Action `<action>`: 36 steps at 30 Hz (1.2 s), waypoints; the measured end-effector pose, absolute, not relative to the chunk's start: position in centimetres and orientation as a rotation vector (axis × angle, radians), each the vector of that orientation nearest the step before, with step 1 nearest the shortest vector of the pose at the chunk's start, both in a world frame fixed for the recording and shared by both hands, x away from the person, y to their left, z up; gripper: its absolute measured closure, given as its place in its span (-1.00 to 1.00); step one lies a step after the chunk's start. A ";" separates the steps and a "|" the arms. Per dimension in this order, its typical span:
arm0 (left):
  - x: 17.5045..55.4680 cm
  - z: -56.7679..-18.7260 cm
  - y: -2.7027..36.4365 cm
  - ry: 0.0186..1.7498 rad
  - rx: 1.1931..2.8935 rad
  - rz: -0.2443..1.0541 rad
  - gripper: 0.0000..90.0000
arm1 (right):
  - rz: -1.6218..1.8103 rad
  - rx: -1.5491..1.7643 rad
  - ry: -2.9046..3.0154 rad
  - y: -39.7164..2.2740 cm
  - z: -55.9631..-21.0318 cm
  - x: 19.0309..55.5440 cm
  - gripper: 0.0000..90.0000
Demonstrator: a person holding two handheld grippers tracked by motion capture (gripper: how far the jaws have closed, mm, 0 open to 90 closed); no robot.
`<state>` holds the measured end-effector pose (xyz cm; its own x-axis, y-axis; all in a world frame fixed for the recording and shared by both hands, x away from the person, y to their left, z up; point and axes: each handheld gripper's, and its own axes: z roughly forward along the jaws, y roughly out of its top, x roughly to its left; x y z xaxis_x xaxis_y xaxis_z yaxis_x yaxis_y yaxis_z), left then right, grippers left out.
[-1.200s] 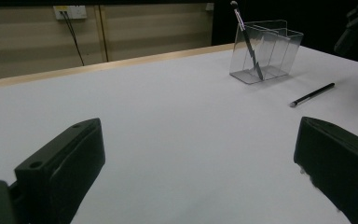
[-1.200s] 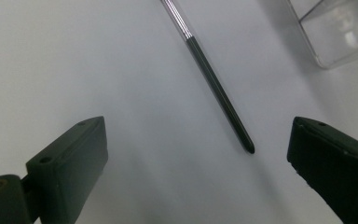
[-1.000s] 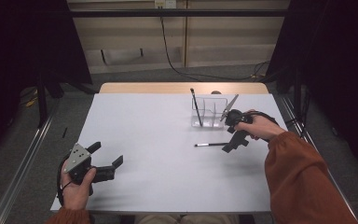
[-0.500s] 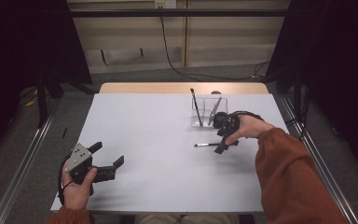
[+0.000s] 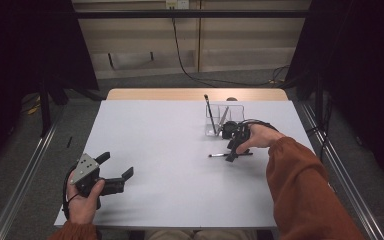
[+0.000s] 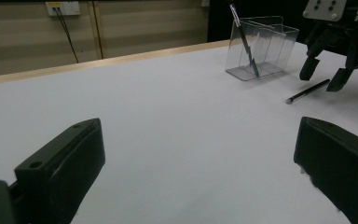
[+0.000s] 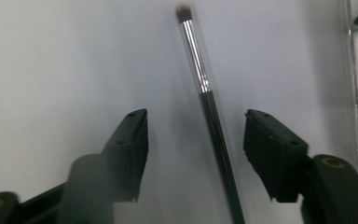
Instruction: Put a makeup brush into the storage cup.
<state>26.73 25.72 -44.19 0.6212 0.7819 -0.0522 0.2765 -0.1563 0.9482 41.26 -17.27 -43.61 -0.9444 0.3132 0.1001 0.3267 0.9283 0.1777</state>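
A thin black brush with a silver ferrule (image 7: 205,93) lies flat on the white table, seen too as the brush (image 5: 219,155) and the brush (image 6: 307,91). My right gripper (image 7: 193,135) hangs over it, open, one jaw on each side of the handle, not touching it. From above, the right gripper (image 5: 233,150) points down at the brush's right part. My left gripper (image 5: 115,170) rests open at the table's front left, held in a hand, with nothing between its jaws (image 6: 191,172).
A clear plastic organiser (image 5: 225,119) stands just behind the brush, with a dark pen-like stick (image 5: 208,112) and another thin item upright in it. The white table (image 5: 155,140) ends at a wooden strip at the back. The right sleeve is rust orange.
My right gripper has moved left and down from beside the organiser until its open jaws straddle the brush. The left gripper has stayed put.
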 end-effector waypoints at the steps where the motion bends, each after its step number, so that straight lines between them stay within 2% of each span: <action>1: 26.7 -44.2 25.7 0.871 1.721 0.560 -0.96 | -0.291 -0.522 -3.021 -17.3 -43.6 41.4 0.03; 10: 26.8 -44.3 25.6 0.873 1.722 0.552 -0.96 | -0.285 -0.524 -3.019 -17.1 -44.1 41.9 0.39; 23: 26.8 -44.3 25.6 0.871 1.724 0.548 -0.96 | -0.257 -0.482 -3.023 -16.2 -44.9 42.0 0.49; 29: 26.8 -44.2 25.5 0.862 1.731 0.551 -0.96 | -0.239 -0.477 -3.039 -15.7 -44.9 41.9 0.62; 36: 26.9 -44.2 25.3 0.848 1.744 0.555 -0.96 | -0.196 -0.444 -3.076 -15.2 -45.0 41.6 0.67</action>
<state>26.89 25.33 -44.22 0.6385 0.7686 -0.0392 0.2725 -0.1781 0.9455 41.61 -15.24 -44.97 -0.9590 0.2797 0.0451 0.2831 0.9515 0.1205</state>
